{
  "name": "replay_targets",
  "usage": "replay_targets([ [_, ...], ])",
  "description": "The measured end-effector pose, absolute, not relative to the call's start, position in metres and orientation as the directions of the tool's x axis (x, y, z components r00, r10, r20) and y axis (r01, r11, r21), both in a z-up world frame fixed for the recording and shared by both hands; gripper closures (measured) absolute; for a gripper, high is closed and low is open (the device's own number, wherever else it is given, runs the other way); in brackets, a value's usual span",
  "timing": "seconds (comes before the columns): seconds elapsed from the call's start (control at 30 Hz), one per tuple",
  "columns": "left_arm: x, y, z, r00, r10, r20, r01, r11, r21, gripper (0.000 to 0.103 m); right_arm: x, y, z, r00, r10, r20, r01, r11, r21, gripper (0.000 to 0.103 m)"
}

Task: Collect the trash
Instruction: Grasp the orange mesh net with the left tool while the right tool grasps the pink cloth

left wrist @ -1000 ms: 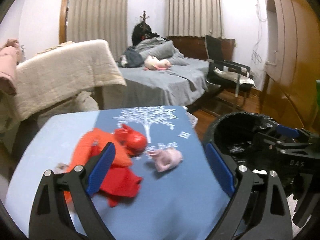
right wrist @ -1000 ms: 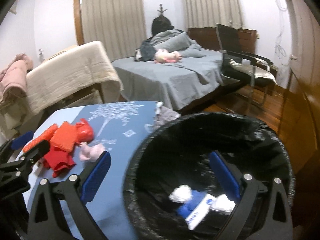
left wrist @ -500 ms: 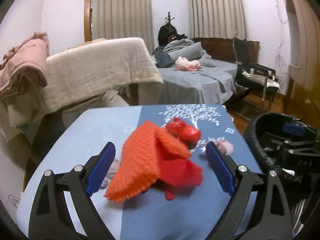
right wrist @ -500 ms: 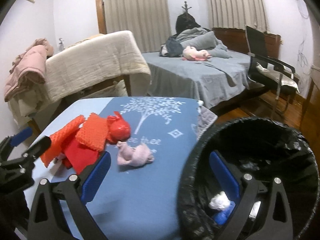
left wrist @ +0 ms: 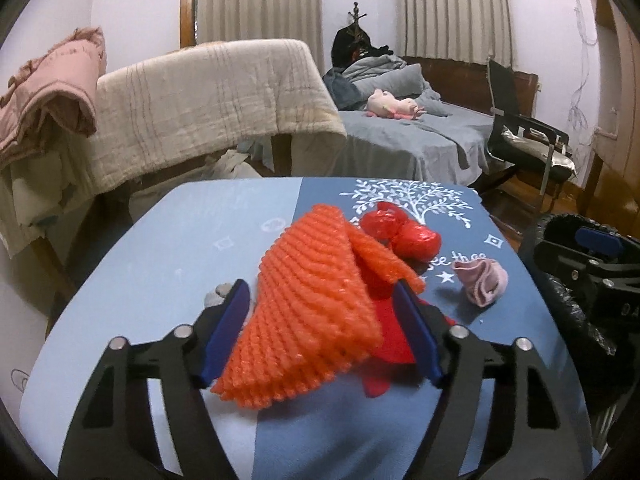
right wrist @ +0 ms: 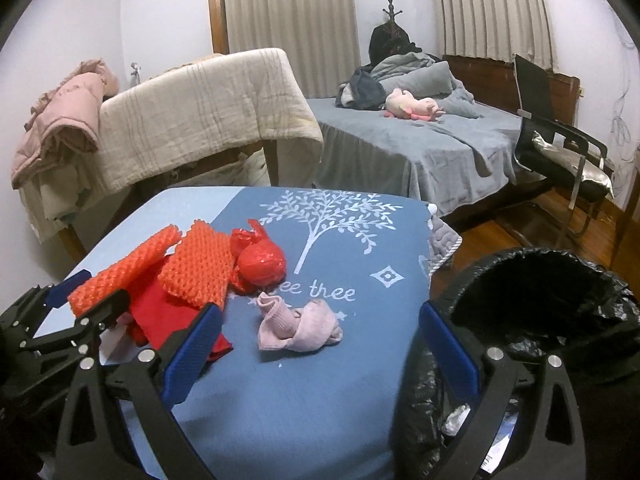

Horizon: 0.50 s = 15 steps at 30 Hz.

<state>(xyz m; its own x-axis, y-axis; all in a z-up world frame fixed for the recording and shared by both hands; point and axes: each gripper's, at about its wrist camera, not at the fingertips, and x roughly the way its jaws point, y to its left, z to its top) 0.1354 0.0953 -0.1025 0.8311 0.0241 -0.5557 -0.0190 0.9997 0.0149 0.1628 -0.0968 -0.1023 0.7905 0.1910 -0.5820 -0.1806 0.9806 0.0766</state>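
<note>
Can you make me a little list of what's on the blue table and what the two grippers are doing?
table: blue cloth with a white tree print
trash on it: orange foam net, red bag, red sheet under the net, pink sock
bin: black-lined bin beside the table, some trash inside
left gripper: around the foam net, has just been closing; whether its pads press the net cannot be told
right gripper: open, holding nothing, sock ahead of it

"thee" (white) on blue tablecloth (right wrist: 320, 380)
</note>
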Motion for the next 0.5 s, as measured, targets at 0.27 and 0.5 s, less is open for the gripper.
replay_targets([
  [0.27, 0.147, 0.11, -0.109, 0.815, -0.004, -0.579, -0.022, 0.999, -0.038, 0.072, 0.184, -0.078, -0.119, 0.758, 0.212, -0.617, -0.21, 0.975, 0.077, 0.01],
  [0.5, 0.152, 0.114, -0.11, 0.813, 0.006, -0.582, -0.041, 0.998, -0.047, 0.083, 0.205, -0.069, -0.141, 0.727, 0.183, -0.662, -0.194, 0.979, 0.059, 0.013],
])
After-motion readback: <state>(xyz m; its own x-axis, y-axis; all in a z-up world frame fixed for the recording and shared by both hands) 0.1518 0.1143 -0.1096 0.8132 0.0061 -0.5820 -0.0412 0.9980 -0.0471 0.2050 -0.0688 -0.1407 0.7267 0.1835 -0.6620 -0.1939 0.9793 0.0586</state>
